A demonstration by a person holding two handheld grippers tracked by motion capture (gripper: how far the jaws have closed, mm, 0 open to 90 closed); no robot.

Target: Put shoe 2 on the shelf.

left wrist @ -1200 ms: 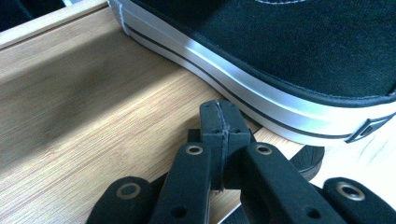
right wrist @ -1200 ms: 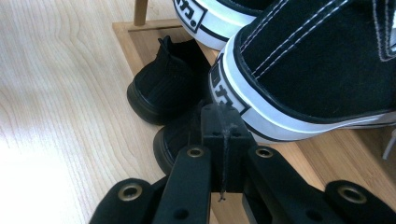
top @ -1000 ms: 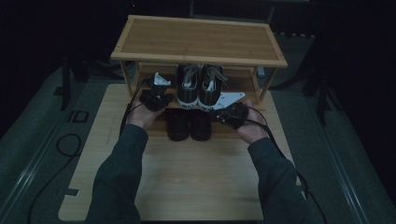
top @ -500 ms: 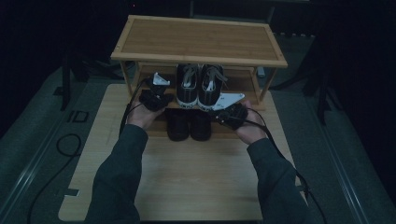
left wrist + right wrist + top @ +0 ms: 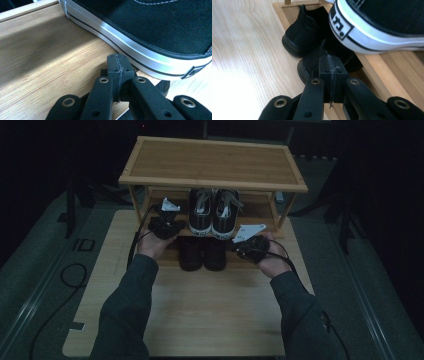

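Wooden shoe rack (image 5: 212, 162), sneakers (image 5: 214, 215) on shelf, left gripper (image 5: 165, 226), right gripper (image 5: 250, 245) alongside

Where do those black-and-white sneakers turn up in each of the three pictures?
High view: the sneakers stand side by side on the rack's middle shelf, centre of the picture, heels toward the person.
Left gripper view: one sneaker's side and white sole fill the top right.
Right gripper view: a sneaker's heel is at top right, above the black shoes.
Shared landmark: the white sole stripe.

Dark room, grey floor (image 5: 45, 270)
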